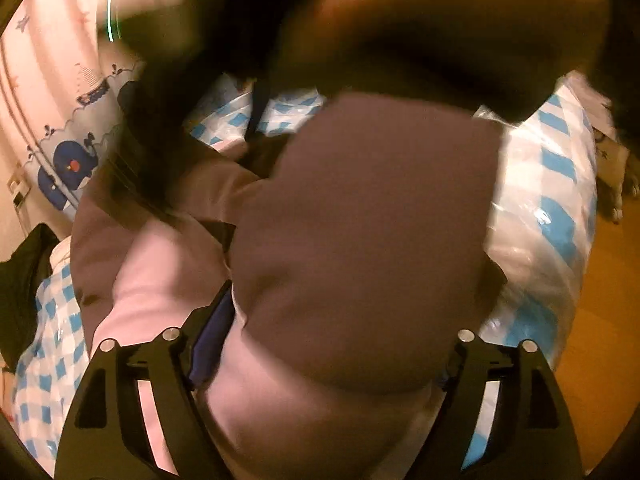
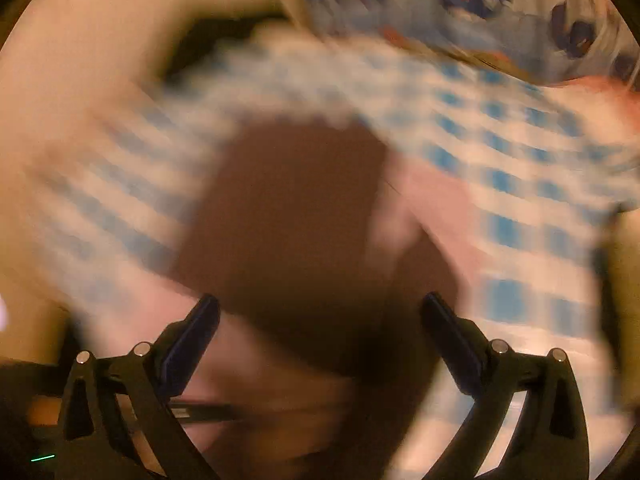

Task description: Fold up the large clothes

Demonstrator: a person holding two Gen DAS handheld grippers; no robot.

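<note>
A large brown garment [image 1: 360, 220] with a pale pink inner side [image 1: 152, 280] lies bunched on a table under a blue-and-white checked cover [image 1: 552, 208]. My left gripper [image 1: 340, 320] stands open, its jaws wide apart. A rounded fold of the garment bulges up between them and hides the right fingertip. In the right wrist view, which is heavily blurred, my right gripper [image 2: 320, 308] is open above the same brown garment [image 2: 296, 220], with nothing pinched between its fingers [image 2: 204, 320].
A whale-print curtain [image 1: 68, 160] hangs behind the table [image 2: 480, 8]. Wooden floor [image 1: 600, 320] shows past the table's right edge. A dark bundle [image 1: 24, 272] sits at the left. A dark blurred shape [image 1: 400, 20] with a green light crosses the top.
</note>
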